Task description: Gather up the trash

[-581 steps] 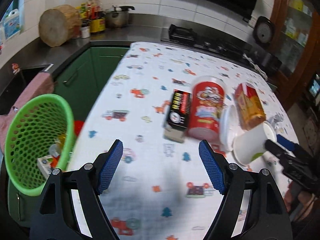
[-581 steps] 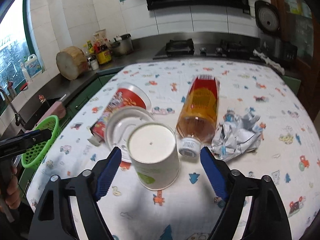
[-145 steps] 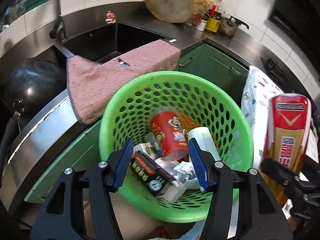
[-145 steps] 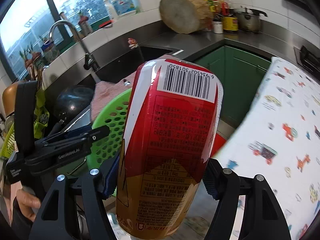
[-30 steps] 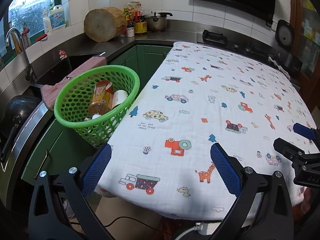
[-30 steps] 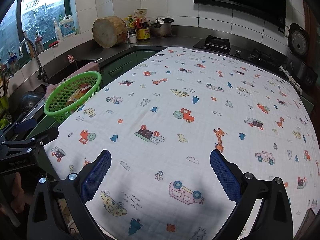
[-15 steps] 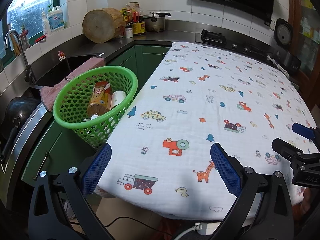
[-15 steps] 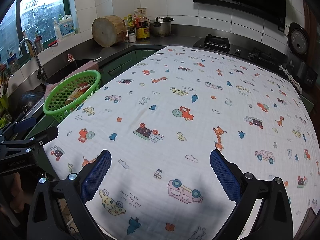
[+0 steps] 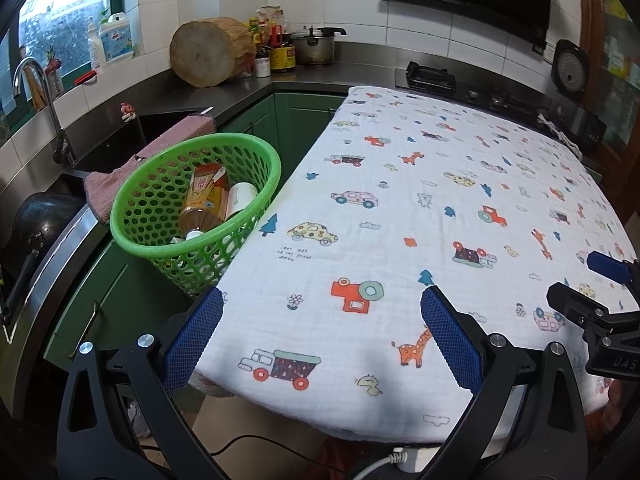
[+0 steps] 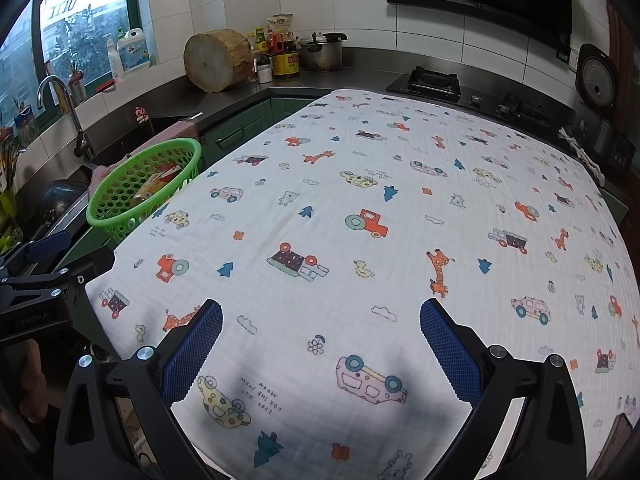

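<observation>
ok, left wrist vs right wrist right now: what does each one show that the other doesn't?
Left wrist only: floor under the table edge with a white cable, and the white cup beside the bottle in the basket.
Right wrist only: the tablecloth's right-hand stretch in full.
Both: green basket at the table's edge, log chopping block, pot, stove, and an open, unloaded tool, left and right.

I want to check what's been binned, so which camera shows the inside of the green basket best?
The left wrist view: the basket sits close and is seen from above, with a bottle and a white cup visible inside. In the right wrist view it is farther off and lower-angled, so its contents are hard to make out.
</observation>
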`<move>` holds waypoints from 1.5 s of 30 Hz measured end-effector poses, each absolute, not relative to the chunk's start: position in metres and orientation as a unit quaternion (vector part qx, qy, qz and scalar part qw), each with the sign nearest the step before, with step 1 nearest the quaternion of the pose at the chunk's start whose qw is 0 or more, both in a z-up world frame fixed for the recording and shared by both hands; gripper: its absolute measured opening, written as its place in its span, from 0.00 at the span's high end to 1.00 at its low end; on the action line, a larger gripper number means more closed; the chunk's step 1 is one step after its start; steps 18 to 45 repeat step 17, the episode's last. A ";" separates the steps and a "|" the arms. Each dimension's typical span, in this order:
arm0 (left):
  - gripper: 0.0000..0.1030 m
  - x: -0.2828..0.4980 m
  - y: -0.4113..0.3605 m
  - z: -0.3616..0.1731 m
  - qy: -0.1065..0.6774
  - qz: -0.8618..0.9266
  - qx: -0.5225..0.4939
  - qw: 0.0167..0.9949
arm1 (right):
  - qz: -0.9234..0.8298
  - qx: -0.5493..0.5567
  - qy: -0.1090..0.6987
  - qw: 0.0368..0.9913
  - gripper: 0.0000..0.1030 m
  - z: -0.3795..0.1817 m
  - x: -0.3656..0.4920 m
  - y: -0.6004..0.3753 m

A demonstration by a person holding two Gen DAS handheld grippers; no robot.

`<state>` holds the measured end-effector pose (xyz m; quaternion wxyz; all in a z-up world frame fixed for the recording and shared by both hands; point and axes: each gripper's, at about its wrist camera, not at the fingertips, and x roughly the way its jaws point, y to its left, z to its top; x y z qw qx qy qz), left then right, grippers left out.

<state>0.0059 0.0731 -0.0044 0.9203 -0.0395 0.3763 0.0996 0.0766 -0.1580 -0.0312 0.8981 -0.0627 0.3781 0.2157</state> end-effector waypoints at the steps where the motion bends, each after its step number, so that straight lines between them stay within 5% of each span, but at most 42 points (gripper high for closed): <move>1: 0.05 0.006 0.074 -0.004 0.376 0.101 -0.040 0.920 | 0.216 -0.063 0.378 0.898 0.07 -0.031 0.076 -0.158; 45: 0.05 0.005 0.074 -0.005 0.378 0.102 -0.044 0.919 | 0.220 -0.065 0.375 0.898 0.07 -0.030 0.074 -0.155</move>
